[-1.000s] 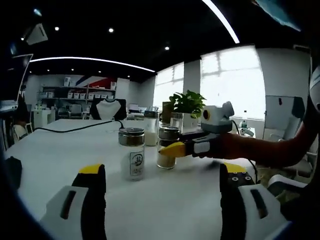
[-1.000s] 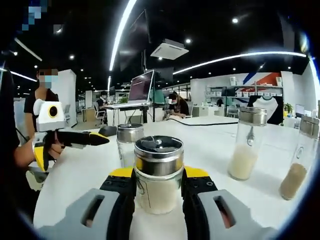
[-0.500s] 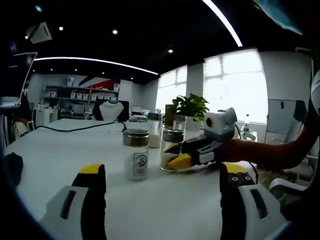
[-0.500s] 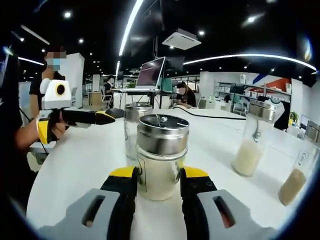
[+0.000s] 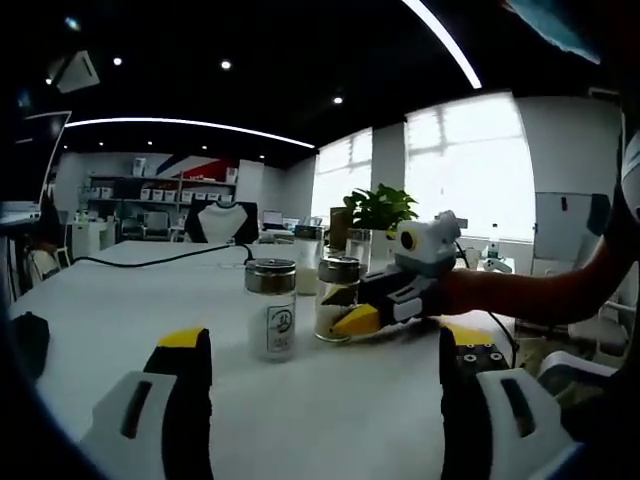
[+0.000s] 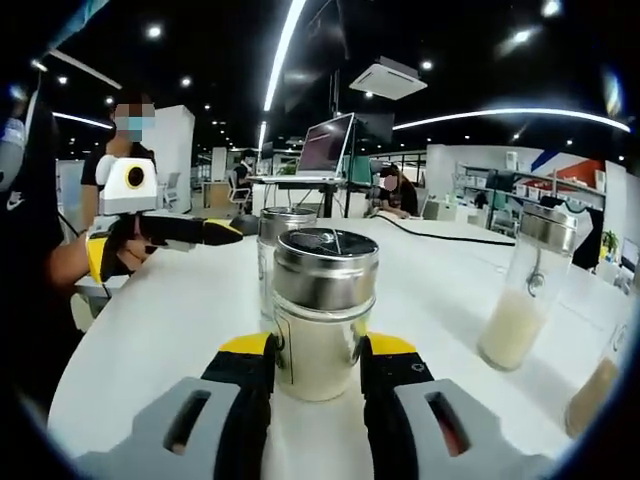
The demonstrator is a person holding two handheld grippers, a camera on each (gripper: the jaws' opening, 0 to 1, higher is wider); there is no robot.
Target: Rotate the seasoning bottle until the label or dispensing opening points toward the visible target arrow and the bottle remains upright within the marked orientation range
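Observation:
A glass seasoning bottle [image 6: 320, 310] with a steel lid and pale grains stands upright on the white table [image 6: 170, 330]. My right gripper [image 6: 318, 350] is shut on its lower body. In the left gripper view the same bottle [image 5: 335, 298] sits right of centre, with the right gripper [image 5: 346, 308] reaching in from the right around it. A second bottle [image 5: 273, 310] with a white label stands just left of it, and appears close behind the held one [image 6: 278, 235] in the right gripper view. My left gripper [image 5: 330, 375] is open, short of both bottles, with nothing between its jaws.
A tall bottle of white powder [image 6: 522, 295] and another of brown grains [image 6: 600, 385] stand to the right. The left gripper [image 6: 190, 232] hovers at the left, held by a person. A black cable [image 5: 150, 258], a potted plant [image 5: 380, 210] and a laptop [image 6: 325, 150] lie farther back.
The right gripper, still shut on the bottle, has swung round with it, and the background has slid right in its view. The left gripper has stayed almost still and open.

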